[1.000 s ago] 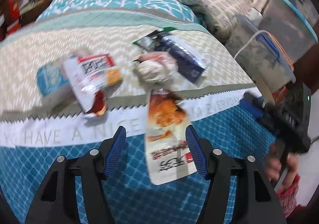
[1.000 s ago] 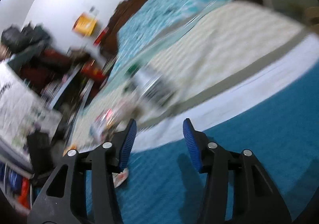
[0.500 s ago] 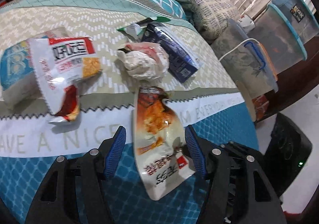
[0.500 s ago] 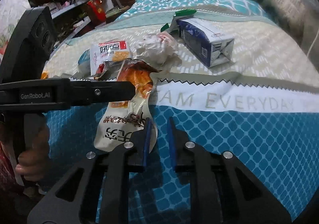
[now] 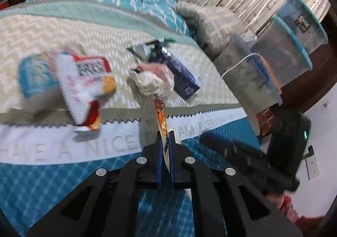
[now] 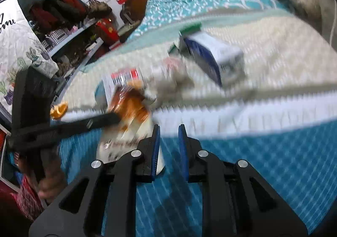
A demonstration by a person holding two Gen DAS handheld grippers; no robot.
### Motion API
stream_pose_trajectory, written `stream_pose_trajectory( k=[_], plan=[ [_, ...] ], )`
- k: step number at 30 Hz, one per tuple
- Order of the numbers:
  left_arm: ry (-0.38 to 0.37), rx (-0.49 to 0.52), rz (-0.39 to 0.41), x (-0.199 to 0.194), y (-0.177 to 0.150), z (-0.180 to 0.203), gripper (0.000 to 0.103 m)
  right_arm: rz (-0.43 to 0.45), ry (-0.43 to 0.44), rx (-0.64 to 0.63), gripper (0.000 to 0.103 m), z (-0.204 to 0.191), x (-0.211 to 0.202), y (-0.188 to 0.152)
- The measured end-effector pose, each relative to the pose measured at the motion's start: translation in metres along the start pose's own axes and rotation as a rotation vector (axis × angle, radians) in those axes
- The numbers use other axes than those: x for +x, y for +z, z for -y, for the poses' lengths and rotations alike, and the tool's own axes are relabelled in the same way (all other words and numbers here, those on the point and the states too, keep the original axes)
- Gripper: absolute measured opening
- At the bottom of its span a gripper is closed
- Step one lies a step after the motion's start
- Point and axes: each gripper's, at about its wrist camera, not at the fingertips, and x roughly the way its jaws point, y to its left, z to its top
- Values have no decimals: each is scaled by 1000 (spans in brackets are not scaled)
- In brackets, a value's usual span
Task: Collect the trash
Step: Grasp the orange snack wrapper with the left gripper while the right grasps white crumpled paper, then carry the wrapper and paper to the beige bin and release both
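Observation:
My left gripper (image 5: 165, 134) is shut on an orange snack pouch (image 5: 160, 108), which stands on edge between the blue pads above the bedspread. From the right wrist view the same pouch (image 6: 130, 106) hangs from one of the left gripper's black fingers (image 6: 99, 122). My right gripper (image 6: 169, 129) hovers beside it, jaws opening a little with nothing between them. More litter lies on the bed: a red-and-white snack bag (image 5: 84, 81), a blue packet (image 5: 33, 76), a crumpled white wad (image 5: 151, 81) and a dark blue carton (image 5: 179, 72).
Lidded plastic bins (image 5: 290, 47) and a patterned pillow (image 5: 210, 24) stand off the bed's right side, with a black device (image 5: 290, 131) below them. Cluttered shelves (image 6: 69, 26) fill the room on the other side. A hand (image 6: 50, 182) grips the left tool.
The left jaws closed on the orange pouch, which turned from lying flat to standing on edge. The right jaws narrowed to nearly shut, then parted slightly as that hand swung toward the pouch.

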Motion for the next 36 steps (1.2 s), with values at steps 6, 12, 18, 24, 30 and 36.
stream_pose_trajectory(
  k=[6, 12, 18, 24, 30, 36],
  plan=[
    [19, -19, 33, -29, -10, -16, 4, 42, -63, -77, 73, -22, 36, 51],
    [18, -53, 25, -36, -21, -31, 4, -31, -111, -46, 62, -15, 88, 70],
    [-22, -46, 29, -36, -15, -22, 3, -28, -68, -47, 13, -15, 49, 36],
    [-76, 11, 42, -34, -6, 8, 3, 35, -103, 10, 11, 10, -14, -16],
    [-118, 39, 27, -25, 4, 35, 3, 153, -171, 68, 11, 33, -73, -37],
    [-142, 133, -27, 2, 4, 81, 3, 180, -194, 165, 11, 65, -98, -60]
  ],
)
